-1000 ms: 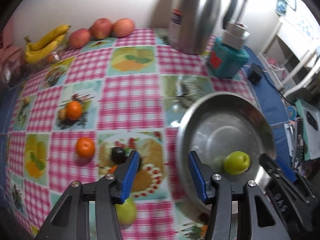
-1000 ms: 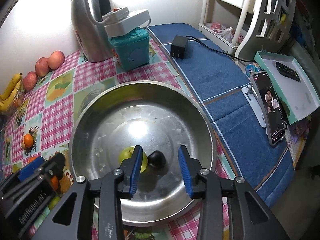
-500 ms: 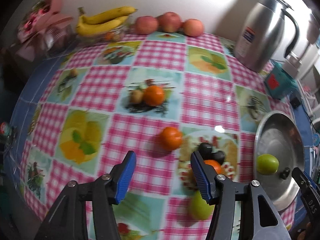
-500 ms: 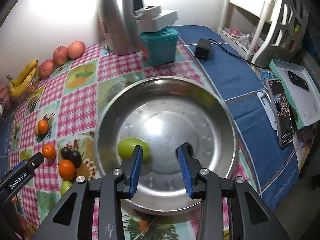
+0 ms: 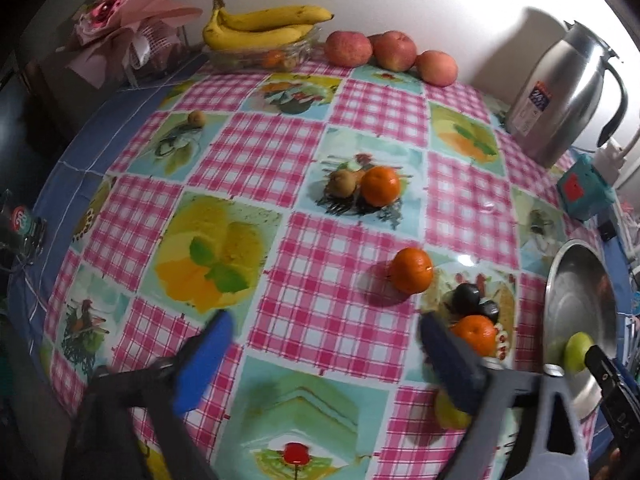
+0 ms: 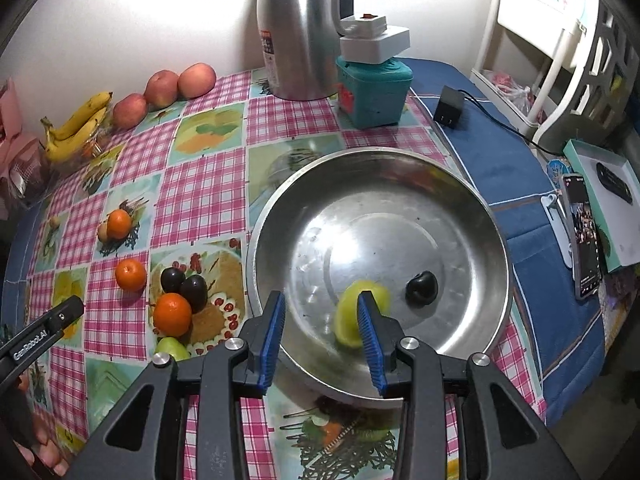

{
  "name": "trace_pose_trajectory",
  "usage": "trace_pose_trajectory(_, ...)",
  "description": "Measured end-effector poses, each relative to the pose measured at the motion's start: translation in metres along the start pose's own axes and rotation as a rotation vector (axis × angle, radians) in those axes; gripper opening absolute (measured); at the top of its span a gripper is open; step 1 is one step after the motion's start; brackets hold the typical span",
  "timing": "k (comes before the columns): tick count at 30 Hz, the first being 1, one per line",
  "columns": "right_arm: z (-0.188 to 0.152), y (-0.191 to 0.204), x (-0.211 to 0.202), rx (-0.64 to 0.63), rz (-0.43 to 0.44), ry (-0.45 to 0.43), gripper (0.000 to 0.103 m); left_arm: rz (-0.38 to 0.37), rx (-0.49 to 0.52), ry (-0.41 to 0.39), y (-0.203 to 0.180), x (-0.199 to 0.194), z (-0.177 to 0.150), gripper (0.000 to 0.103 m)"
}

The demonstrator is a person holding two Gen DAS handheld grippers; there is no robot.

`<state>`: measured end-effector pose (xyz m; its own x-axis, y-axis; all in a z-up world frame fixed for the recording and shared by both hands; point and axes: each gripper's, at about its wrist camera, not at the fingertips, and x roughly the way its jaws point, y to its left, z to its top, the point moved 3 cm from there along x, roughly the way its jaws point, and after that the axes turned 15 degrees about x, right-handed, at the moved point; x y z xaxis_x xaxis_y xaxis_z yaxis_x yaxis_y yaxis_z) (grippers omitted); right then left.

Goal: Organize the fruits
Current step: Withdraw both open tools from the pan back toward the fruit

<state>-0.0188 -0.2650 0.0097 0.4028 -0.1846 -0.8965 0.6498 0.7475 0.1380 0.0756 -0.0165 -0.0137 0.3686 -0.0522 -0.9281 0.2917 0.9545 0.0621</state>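
Since the earlier frames, the left gripper (image 5: 324,354) has been carried away from the steel bowl (image 6: 280,216) and out over the checked tablecloth (image 5: 320,296), and its jaws have just been opening to their widest, with nothing but cloth between them. The jaws of the right gripper (image 6: 322,338) have also just been opening, to a moderate gap; nothing is clamped, and the dark plum (image 6: 421,288) seen between them earlier now lies free on the bowl floor. The green fruit (image 6: 352,316) in the bowl appears blurred, just behind the right-hand pad.

Nearest the left gripper, a second green fruit (image 5: 450,414) is partly hidden behind its right finger. Just beyond, an orange (image 5: 476,334) is touched by two dark plums (image 5: 466,296). A second orange (image 5: 412,271) lies a little farther out, apart from that group. A third orange (image 5: 381,186) is seen mid-table beside a small brown fruit (image 5: 342,183).

Along the far wall are ranged the bananas (image 5: 264,26) on a clear dish, three apples (image 5: 390,54) and a steel jug (image 5: 560,96).
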Motion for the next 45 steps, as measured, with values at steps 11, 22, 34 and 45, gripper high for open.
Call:
trace_pose_trajectory(11, -0.002, -0.002, 0.012, 0.012, -0.046, 0.002, 0.072, 0.038, -0.029, -0.030, 0.014, -0.002, -0.001, 0.103)
trace_pose_trajectory(22, -0.001, 0.005, 0.002, 0.008, 0.006, -0.079, 0.096, 0.070, 0.058, -0.098, 0.004, -0.009, 0.010, 0.103)
trace_pose_trajectory(34, -0.009, 0.023, 0.006, -0.005, 0.079, -0.060, 0.096, 0.042, 0.014, -0.110, 0.007, -0.011, 0.013, 0.103)
trace_pose_trajectory(45, -0.021, 0.043, 0.005, -0.050, 0.156, -0.044, 0.096, 0.056, 0.027, -0.021, 0.016, -0.001, -0.002, 0.103)
